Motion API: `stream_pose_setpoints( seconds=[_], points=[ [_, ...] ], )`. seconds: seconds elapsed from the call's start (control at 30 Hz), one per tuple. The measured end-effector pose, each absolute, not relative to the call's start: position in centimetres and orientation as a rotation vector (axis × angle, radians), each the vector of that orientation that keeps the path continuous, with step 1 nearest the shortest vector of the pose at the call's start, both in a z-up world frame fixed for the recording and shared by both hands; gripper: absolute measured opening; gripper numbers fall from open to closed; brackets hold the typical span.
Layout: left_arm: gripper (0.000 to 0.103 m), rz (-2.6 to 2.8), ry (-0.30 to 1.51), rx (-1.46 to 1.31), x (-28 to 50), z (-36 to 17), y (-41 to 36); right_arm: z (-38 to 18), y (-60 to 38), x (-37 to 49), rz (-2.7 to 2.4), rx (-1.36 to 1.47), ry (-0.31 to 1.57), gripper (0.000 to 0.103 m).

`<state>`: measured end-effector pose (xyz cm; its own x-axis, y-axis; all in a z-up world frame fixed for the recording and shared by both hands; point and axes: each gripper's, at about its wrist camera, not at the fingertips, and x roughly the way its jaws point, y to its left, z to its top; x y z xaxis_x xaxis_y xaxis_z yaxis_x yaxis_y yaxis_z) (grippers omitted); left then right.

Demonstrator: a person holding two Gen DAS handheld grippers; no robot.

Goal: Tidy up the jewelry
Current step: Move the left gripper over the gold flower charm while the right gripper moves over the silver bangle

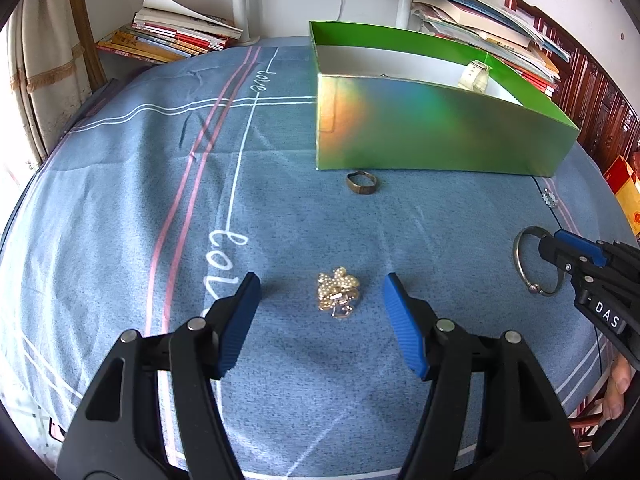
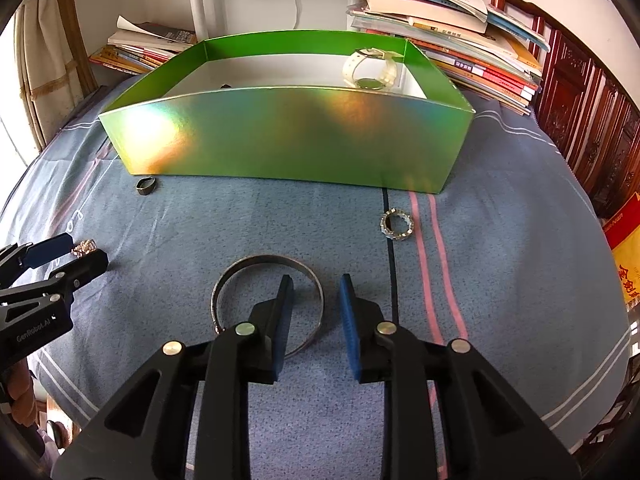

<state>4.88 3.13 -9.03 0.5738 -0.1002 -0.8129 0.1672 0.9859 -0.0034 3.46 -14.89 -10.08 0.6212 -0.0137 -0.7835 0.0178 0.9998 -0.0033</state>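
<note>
The pearl bracelet (image 1: 338,294) is lying bunched between the wide-open left gripper (image 1: 320,292). Beside it, the right gripper (image 2: 314,286), jaws narrowly apart, is partly hiding the bangle (image 2: 267,304). Farther off, two rings (image 2: 146,185) (image 2: 396,225) are sitting before the green box (image 2: 288,140), whose wall is half-concealing a watch (image 2: 372,70).
</note>
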Motion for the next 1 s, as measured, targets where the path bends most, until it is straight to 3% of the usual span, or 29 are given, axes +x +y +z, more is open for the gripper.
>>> stream_pose_setpoints(
  seconds=[0.13,0.57,1.0],
  points=[
    [0.061,-0.155,0.947,0.077,5.0,-9.0,3.3,-10.1,-15.0,3.4,-0.012,0.007,0.896,0.025],
    [0.021,-0.177,0.946,0.107,4.3,-8.7,2.1,-10.0,-14.8,3.2,-0.012,-0.002,0.880,0.025],
    [0.021,-0.194,0.947,0.120,4.1,-8.6,1.5,-10.1,-14.8,3.2,-0.009,-0.003,0.874,0.025]
  ],
)
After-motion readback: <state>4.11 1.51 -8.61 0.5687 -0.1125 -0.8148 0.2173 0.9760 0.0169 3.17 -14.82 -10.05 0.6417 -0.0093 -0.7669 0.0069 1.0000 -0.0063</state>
